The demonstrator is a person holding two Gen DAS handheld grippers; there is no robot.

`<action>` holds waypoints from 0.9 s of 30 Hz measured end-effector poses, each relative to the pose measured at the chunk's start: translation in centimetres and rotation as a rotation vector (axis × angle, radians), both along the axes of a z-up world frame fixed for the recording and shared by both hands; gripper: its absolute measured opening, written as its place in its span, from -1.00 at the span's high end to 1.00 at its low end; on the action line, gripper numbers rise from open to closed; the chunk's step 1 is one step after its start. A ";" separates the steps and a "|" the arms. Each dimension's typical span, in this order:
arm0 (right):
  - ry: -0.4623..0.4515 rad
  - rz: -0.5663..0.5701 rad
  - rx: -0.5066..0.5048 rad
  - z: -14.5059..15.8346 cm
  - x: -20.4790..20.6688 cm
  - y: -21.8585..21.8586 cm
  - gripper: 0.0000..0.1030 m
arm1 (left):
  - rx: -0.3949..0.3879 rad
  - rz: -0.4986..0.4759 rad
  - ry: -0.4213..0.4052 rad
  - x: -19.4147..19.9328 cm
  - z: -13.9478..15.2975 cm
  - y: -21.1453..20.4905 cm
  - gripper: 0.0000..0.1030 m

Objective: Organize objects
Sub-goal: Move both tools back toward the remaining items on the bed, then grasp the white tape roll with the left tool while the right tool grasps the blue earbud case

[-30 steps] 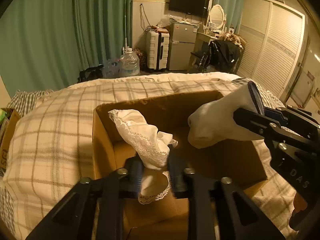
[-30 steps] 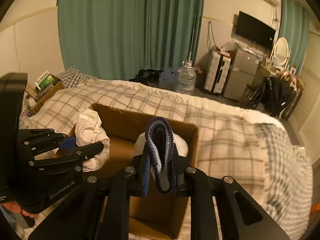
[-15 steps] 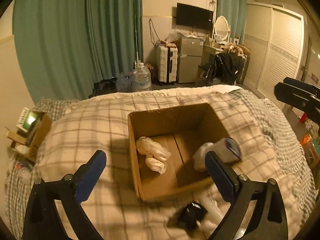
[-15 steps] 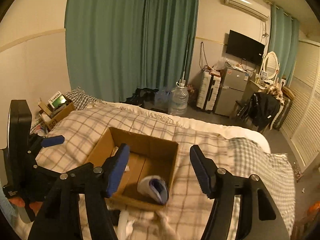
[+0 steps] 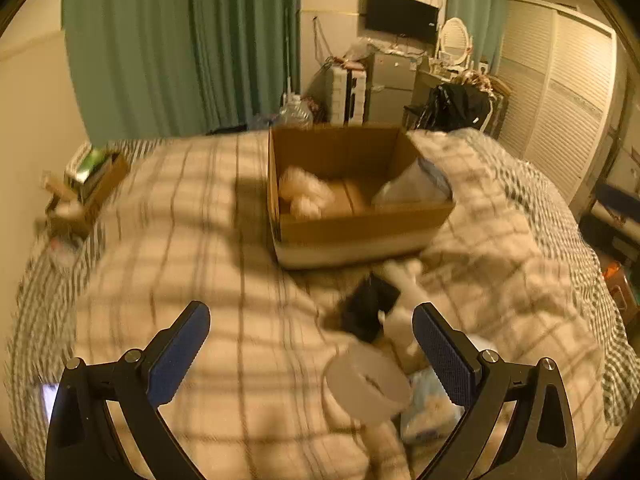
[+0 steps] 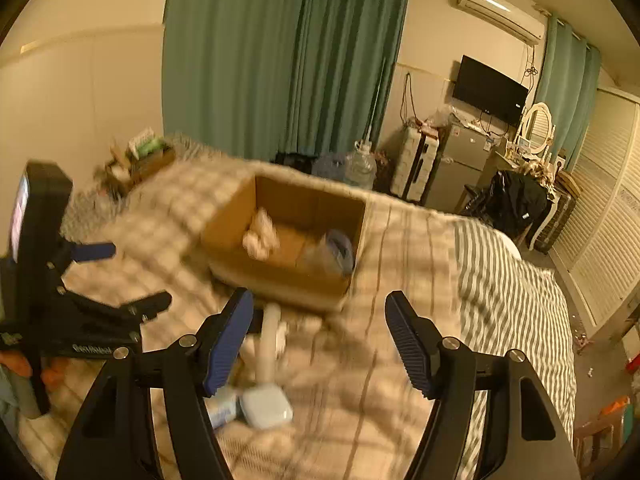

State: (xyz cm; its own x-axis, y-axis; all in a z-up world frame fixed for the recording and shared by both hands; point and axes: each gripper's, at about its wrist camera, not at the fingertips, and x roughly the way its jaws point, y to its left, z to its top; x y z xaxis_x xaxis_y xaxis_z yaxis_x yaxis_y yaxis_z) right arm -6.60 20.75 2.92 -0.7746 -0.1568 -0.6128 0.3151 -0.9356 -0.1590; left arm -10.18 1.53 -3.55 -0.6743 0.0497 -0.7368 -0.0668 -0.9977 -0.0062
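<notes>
We found the cardboard box (image 5: 360,228) on the bed (image 5: 180,240), with a white cloth (image 5: 304,196) at its left and a rolled sock (image 5: 416,190) at its right. The left claw (image 5: 310,330) stood wide open, empty. The right claw (image 6: 318,326) was opening, nothing between.

Both grippers no longer grip cloth. The white lace-edged cloth (image 5: 306,196) now lies in the brown cardboard box (image 5: 360,232), beside the white sock with a blue cuff (image 5: 416,188). The left gripper (image 5: 312,336) stands wide and empty; the right gripper (image 6: 320,328) is opening, empty, and both have drawn back from the box, now mid-frame.
</notes>
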 end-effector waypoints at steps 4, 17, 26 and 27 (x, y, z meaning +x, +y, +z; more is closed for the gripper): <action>-0.073 0.011 0.017 -4.9 0.7 -0.5 -0.32 | 0.016 0.027 -0.053 1.3 -3.0 0.2 -1.00; -0.274 0.009 0.026 -13.0 -0.8 -1.3 -0.32 | 0.021 -0.062 -0.207 0.9 -9.0 2.3 0.18; -0.365 0.013 0.049 -15.2 -2.0 -1.9 -0.32 | 0.015 -0.024 -0.126 2.0 -6.2 1.0 0.73; -0.368 0.014 0.053 -15.3 -2.0 -2.0 -0.29 | 0.004 -0.021 -0.121 2.2 -6.0 0.9 0.73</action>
State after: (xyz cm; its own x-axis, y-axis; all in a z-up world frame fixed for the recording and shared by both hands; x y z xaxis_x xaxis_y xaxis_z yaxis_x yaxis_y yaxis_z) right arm -8.63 18.78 -12.34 -0.4986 -0.1265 -0.8576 0.3727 -0.9245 -0.0803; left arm -8.02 2.46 -9.59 -0.5790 0.0661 -0.8126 -0.0864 -0.9961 -0.0195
